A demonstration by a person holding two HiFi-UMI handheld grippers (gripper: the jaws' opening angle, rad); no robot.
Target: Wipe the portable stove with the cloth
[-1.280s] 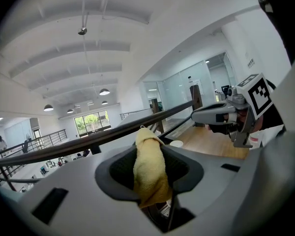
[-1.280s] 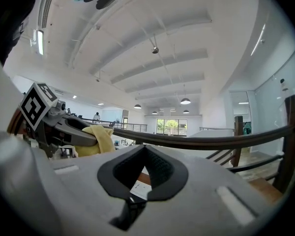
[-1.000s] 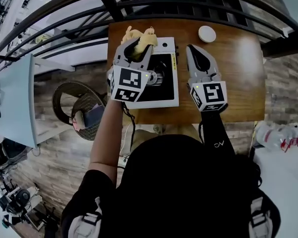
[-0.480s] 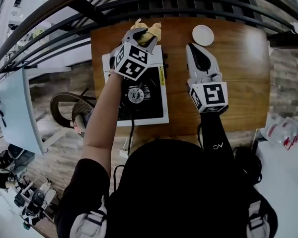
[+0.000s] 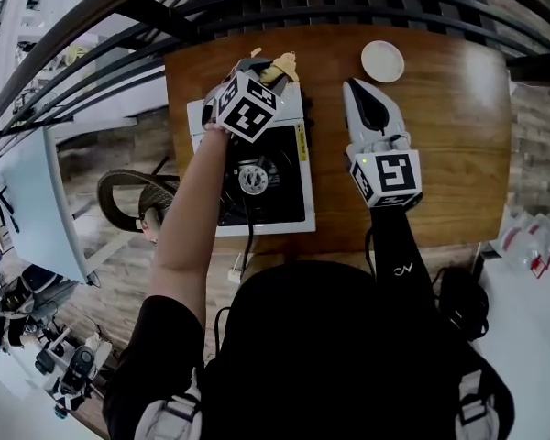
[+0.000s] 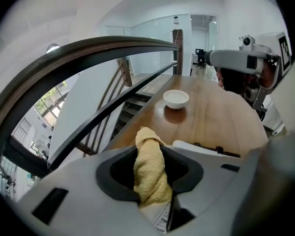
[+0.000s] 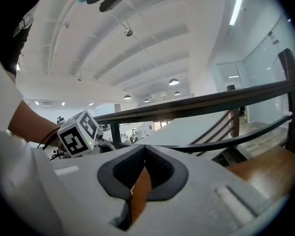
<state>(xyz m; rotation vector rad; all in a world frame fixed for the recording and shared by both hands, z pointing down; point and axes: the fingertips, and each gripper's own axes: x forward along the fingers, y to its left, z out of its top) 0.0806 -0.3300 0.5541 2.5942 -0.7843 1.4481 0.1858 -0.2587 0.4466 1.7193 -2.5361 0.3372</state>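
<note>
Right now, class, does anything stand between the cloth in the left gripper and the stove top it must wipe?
Nothing visible does. The left gripper holds the cloth right at the far edge of the stove. The bowl and the right gripper are off to its right.

Shows the portable stove lying on the left part of the bench, with a railing running behind the stove past the bench's far edge and a round seat on the floor to the stove's left. Places the left tool over the stove's far edge, with the cloth pinched in it and poking out beyond that edge. Sets the right tool to the right of the stove over bare bench, clear of it, and a small dish further right and behind the stove, near that tool's tip.
</note>
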